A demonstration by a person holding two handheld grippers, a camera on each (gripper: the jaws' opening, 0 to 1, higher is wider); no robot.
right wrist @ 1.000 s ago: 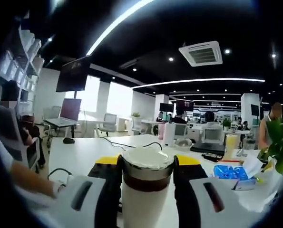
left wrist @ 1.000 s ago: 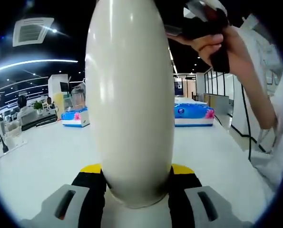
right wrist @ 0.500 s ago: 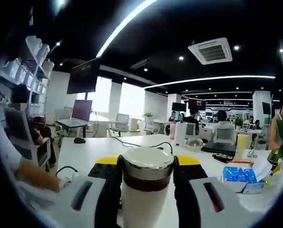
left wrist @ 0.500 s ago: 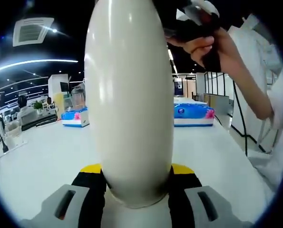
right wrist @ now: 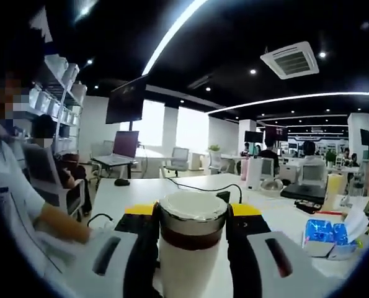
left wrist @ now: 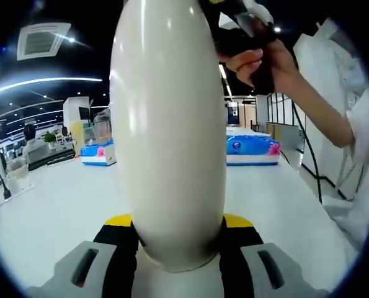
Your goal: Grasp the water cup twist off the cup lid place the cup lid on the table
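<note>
White office table below, the left gripper is clamped on the cream water cup body while the right gripper pinches the cup lid, so twisting seems underway and placing it remains.

white table | on it: black cable, blue tissue pack, mouse
</note>
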